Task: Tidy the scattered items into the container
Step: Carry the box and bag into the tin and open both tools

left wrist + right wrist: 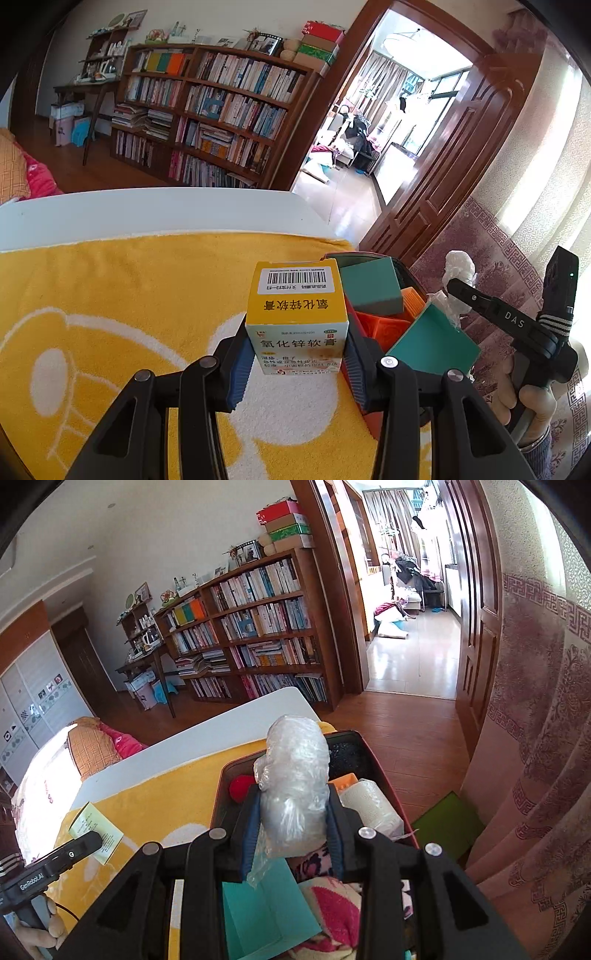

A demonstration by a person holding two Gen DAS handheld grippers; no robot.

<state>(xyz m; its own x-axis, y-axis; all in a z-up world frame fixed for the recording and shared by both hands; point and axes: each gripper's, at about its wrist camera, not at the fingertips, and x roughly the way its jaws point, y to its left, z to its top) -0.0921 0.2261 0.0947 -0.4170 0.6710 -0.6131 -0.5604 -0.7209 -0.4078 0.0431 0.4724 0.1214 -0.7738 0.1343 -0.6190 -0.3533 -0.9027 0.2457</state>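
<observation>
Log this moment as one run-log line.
left gripper: shut on ointment box | right gripper: shut on plastic wrap bundle | above container

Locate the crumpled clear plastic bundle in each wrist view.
Left wrist: the plastic bundle sits at right of centre, white, clamped at the tip of the right gripper, beyond the teal boxes.
Right wrist: the bundle fills the centre, pinched between the blue-padded jaws, above the red container.
Shared landmark: the wooden bookshelf beside the open doorway.
</observation>
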